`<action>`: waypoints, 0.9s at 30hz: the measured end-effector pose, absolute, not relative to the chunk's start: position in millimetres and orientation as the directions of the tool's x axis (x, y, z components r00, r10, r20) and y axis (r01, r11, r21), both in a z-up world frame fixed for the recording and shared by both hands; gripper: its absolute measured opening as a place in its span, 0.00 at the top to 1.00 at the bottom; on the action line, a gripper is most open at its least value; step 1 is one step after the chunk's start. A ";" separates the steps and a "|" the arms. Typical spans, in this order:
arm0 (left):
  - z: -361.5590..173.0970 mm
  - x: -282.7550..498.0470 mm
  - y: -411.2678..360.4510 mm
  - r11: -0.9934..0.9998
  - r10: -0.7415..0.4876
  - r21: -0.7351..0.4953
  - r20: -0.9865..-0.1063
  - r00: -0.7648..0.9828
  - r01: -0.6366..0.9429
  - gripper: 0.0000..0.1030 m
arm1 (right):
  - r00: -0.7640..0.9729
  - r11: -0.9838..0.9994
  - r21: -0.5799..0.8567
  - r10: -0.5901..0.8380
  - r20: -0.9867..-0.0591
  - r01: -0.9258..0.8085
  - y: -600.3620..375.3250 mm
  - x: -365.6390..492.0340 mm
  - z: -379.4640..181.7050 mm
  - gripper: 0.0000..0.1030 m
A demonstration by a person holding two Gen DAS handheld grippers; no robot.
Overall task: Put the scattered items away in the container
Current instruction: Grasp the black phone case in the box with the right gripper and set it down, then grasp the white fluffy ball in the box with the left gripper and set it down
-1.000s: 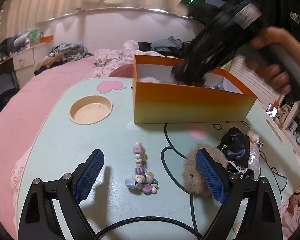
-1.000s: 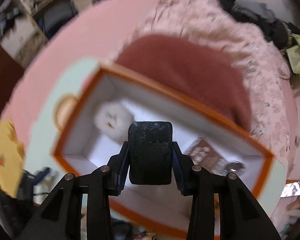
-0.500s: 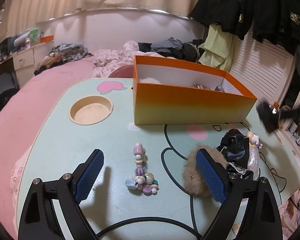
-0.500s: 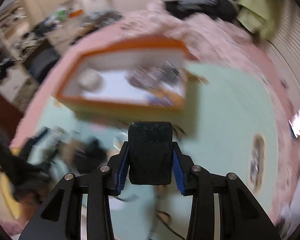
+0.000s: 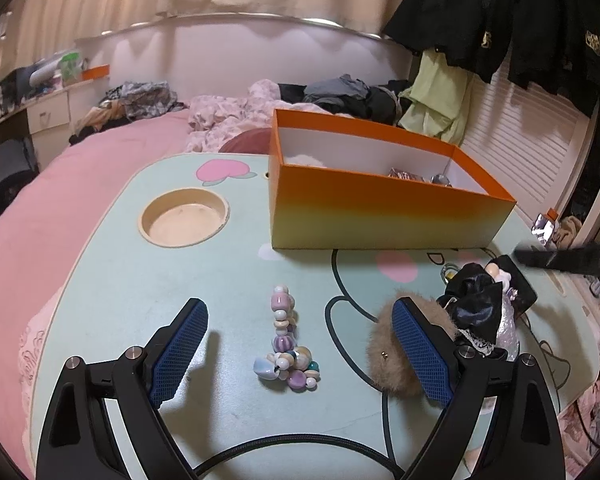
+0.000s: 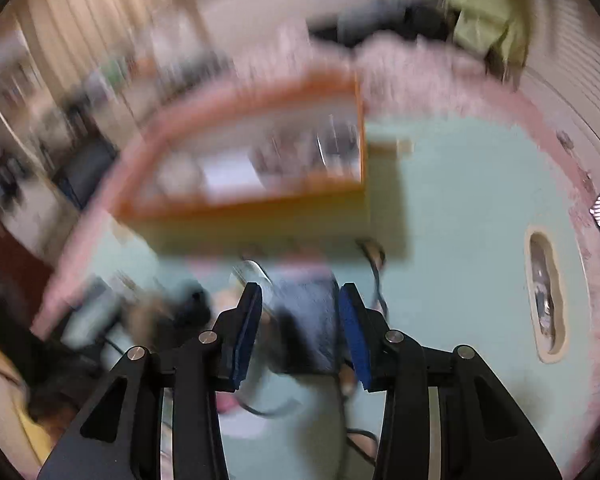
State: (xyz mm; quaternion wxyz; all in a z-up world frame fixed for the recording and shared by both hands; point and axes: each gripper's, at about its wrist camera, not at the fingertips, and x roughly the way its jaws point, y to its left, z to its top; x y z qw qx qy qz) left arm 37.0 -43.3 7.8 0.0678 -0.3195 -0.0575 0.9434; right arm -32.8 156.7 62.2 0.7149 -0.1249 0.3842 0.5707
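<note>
The orange box point(image 5: 384, 216) stands at the far side of the mint-green desk point(image 5: 228, 264), with small items inside. Nearer lie a bead bracelet point(image 5: 286, 344), a tan fur pompom point(image 5: 388, 356) and a black bow point(image 5: 476, 304). The left gripper point(image 5: 300, 354) hovers with jaws wide open around the bracelet, not touching. The right gripper point(image 6: 300, 332) shows blurred, its jaws narrowly apart; whether they grip anything I cannot tell.
</note>
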 end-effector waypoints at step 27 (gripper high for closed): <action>50.4 -153.6 22.1 -0.972 -0.074 0.173 -0.868 -0.492 -0.159 0.75 | 0.057 0.233 0.205 0.781 -0.622 -0.951 124.5 -89.3 24.7 0.36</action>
